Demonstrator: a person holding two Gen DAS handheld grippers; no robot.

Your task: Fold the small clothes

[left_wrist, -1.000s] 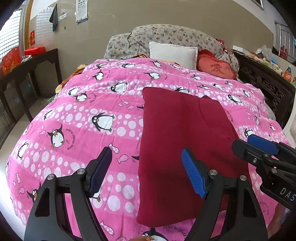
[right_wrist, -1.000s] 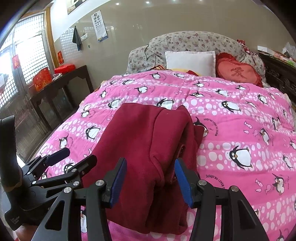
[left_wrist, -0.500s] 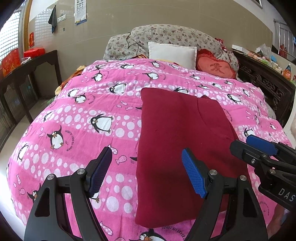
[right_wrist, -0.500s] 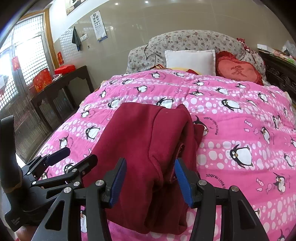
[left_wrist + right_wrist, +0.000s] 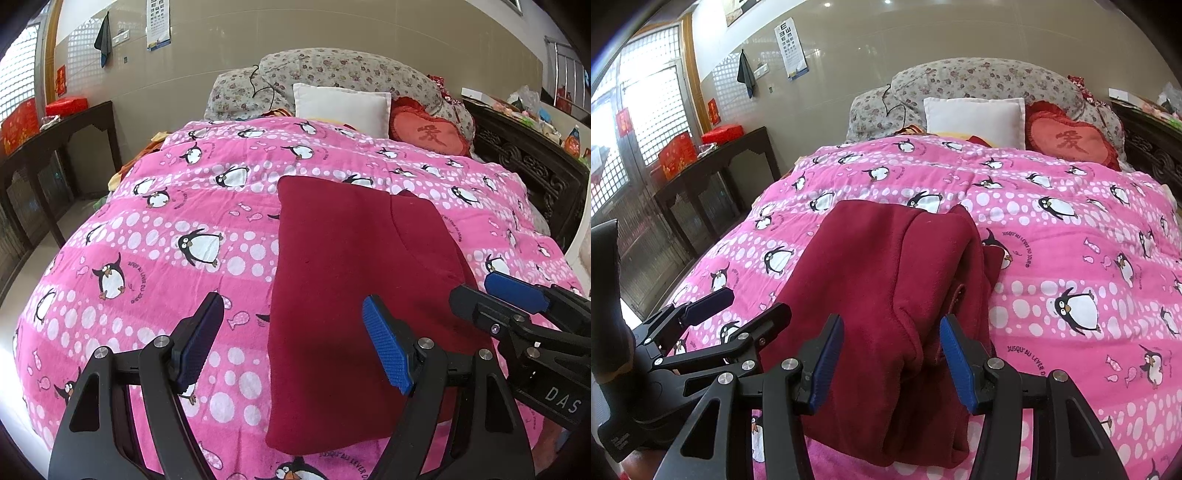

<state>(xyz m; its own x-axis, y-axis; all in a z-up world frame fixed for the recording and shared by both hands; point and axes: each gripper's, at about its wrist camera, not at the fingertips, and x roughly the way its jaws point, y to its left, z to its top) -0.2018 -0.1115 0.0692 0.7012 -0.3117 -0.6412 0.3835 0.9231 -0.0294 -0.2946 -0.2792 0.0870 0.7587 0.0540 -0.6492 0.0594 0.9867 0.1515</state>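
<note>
A dark red fleece garment (image 5: pixel 354 280) lies folded lengthwise into a long rectangle on the pink penguin blanket (image 5: pixel 177 229). In the right wrist view the garment (image 5: pixel 886 280) shows stacked layers along its right edge. My left gripper (image 5: pixel 291 347) is open and empty, held above the garment's near left edge. My right gripper (image 5: pixel 892 363) is open and empty, held above the garment's near end. Each gripper shows in the other's view: the right one (image 5: pixel 517 299) and the left one (image 5: pixel 713 314).
A white pillow (image 5: pixel 341 105), a red heart cushion (image 5: pixel 430 133) and a floral pillow (image 5: pixel 332 74) lie at the head of the bed. A dark side table (image 5: pixel 55 147) with red boxes stands left. A dark carved bed frame (image 5: pixel 532 166) runs along the right.
Both grippers have drifted back slightly toward the foot of the bed. The garment has not moved and both grippers stay open.
</note>
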